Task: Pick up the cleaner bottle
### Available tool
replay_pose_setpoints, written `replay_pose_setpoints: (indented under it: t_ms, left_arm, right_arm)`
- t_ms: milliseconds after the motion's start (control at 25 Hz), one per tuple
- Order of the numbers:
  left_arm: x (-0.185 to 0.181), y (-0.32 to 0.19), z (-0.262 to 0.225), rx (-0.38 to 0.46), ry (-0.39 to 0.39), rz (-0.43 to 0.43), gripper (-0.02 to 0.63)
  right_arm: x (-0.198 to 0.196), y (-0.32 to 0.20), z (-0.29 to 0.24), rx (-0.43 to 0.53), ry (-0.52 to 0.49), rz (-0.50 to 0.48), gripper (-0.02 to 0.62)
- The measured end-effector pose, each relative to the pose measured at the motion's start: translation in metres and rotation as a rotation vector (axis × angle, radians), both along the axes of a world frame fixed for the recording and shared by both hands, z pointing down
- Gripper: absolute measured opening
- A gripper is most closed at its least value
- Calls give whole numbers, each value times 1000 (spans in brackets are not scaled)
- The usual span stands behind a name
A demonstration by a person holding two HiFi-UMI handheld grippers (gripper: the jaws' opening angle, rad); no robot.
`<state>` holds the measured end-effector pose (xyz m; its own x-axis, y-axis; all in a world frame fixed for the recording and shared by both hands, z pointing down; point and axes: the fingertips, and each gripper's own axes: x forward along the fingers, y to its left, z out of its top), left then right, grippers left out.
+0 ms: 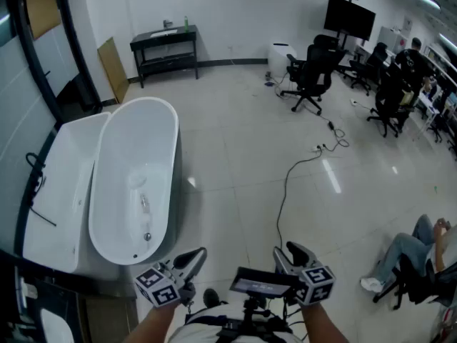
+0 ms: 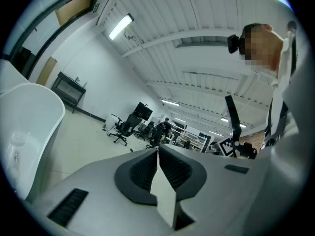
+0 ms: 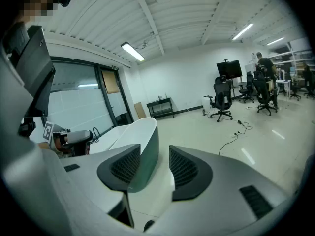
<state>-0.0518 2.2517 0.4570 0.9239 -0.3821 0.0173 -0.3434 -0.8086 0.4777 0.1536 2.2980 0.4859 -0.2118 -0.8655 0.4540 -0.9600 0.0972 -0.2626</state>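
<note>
The left gripper (image 2: 157, 154) has its two jaws pressed together, pad against pad, with nothing between them; the right gripper (image 3: 150, 167) has its jaws spread, and the gap holds nothing, only the white bathtub (image 1: 171, 123) is seen through it from far behind. In the head view both grippers are held low and close to the person's body, side by side and pointing forward, and neither touches anything. The bathtub stands on the floor ahead and to the left, nearer to the left gripper; a slim pale thing (image 1: 145, 204) lies on its bottom, too unclear to name. Beyond the tub, against the far wall, stands a black table (image 1: 163, 40), and on its top is a small green thing (image 1: 186, 24) that seems upright. This is probably the cleaner bottle, but it is too small to be sure. If so, it lies well apart from both grippers, forward and somewhat to the left, with its long axis vertical. The left gripper is on the nearer side but must first open, while the right one is already open. The coming move therefore seems to be a walk toward the table rather than a reach.
</note>
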Motion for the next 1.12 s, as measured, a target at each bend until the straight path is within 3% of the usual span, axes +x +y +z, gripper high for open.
replay_pose_setpoints:
  t_ms: [600, 1120]
  left_arm:
    - [-71, -49, -3, 10, 14, 41, 0]
    - [-64, -94, -7, 3, 26, 17, 0]
  right_arm:
    - [-50, -54, -5, 30, -27, 67, 189]
    - [-32, -106, -16, 81, -20, 65, 189]
